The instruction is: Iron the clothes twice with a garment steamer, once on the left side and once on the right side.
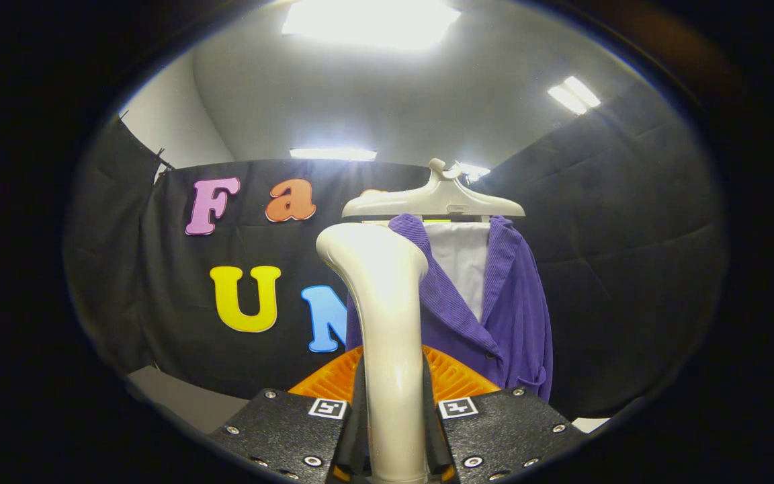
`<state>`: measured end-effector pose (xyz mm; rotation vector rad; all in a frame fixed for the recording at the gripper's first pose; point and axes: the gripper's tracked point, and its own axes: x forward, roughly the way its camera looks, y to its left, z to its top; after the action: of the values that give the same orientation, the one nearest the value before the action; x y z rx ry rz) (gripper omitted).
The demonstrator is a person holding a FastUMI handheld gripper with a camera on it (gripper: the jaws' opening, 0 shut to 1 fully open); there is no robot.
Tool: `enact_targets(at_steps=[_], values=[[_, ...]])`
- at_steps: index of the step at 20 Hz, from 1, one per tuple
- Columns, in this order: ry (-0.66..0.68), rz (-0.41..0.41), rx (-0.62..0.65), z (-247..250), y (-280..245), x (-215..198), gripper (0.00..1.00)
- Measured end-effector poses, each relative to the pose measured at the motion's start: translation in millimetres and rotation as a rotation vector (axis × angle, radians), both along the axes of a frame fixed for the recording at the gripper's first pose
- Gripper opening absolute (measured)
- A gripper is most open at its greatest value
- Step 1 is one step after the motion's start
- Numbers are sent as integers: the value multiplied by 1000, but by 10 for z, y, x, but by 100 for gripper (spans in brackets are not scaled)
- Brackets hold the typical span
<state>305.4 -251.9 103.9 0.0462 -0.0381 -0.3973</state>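
A recording booth: black cloth walls (629,222) hang under a white ceiling (394,101) with panel lights (370,20).

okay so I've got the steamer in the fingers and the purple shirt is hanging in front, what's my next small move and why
Probably ease the steamer forward toward the purple shirt. The gripper has both fingers clamped on the steamer's handle, and its head stands upright before the shirt on the hanger, seemingly short of the fabric, though the gap is hard to judge. Closing it lets a pass begin.
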Motion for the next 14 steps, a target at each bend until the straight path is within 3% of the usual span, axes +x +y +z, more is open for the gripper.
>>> enact_targets(at_steps=[6,14], values=[[14,-65,-48,20,-307,288,35],[91,-75,-43,-490,-374,352,35]])
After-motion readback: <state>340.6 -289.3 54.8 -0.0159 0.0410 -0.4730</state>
